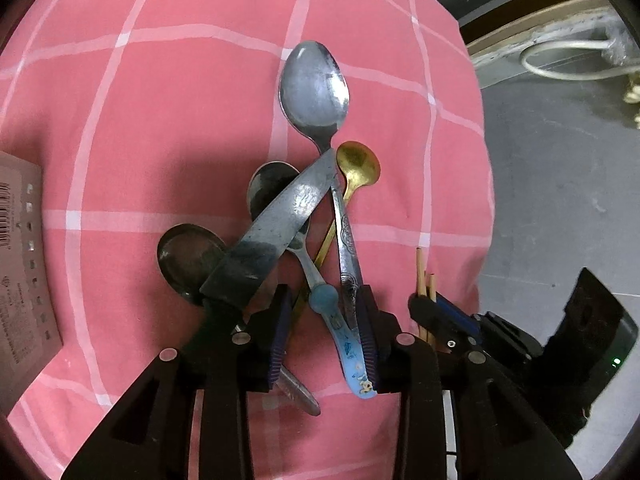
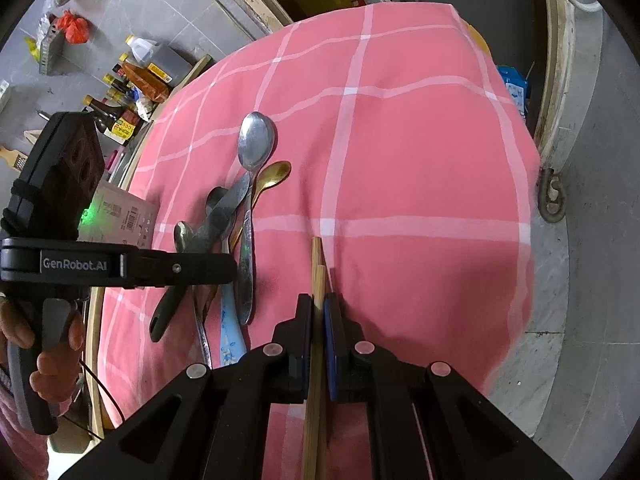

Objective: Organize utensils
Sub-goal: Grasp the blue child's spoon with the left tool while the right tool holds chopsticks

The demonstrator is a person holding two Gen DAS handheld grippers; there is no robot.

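Chopsticks point(image 2: 318, 280) clamped in right tongs point(image 2: 319, 312) (spoons point(image 2: 256, 140) perhaps just leftward)

Tablecloth point(image 2: 420, 152) pink-red with a white grid of lines, paler squares where lines cross. Large spoon point(image 1: 314, 88) dull silver-grey with embossed pattern along its handle. Small spoon point(image 1: 357, 166) gold. Knife point(image 1: 280, 224) grey steel blade, mottled, darker smudge near the black handle. Two more spoon bowls point(image 1: 190, 262) dark tarnished grey. Child's spoon point(image 1: 344, 344) light blue handle with small printed figures, metal neck. Chopsticks point(image 2: 318, 280) pale tan wood. Left gripper point(image 1: 324, 334) black, blue ribbed pads. Right gripper point(image 2: 319, 344) black, blue pads, silver rivets. Box point(image 1: 20, 260) at the cloth's left edge beige-brown, barcode printed. Floor point(image 1: 560, 200) grey.
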